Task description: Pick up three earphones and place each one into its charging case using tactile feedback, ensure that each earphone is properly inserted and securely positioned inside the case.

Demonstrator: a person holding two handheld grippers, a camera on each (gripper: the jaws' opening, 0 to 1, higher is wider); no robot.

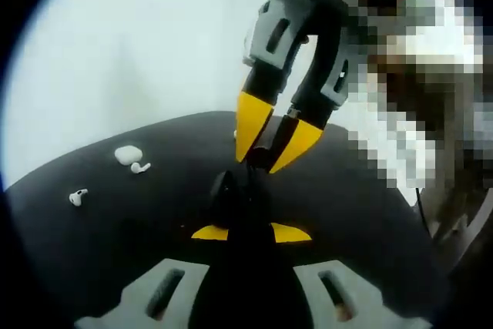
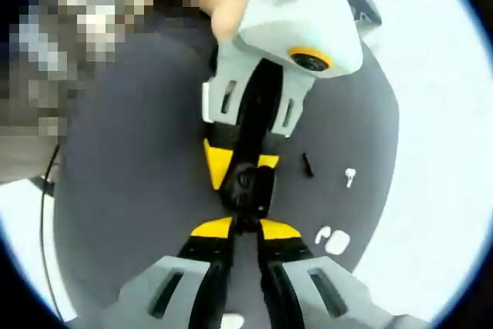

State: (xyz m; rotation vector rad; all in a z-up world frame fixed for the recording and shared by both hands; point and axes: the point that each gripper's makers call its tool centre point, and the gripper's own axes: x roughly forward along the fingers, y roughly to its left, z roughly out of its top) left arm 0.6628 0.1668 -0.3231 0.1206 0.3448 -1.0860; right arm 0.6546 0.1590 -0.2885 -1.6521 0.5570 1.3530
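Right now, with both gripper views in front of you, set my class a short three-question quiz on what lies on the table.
1. True or false: the white case rests on the dark table.
2. How many white earphones lie loose on the table? A one, B two, C four.
3. Fill in: the black case sits between yellow-tipped ___.

Key: 1 true. 2 B. 3 fingers.
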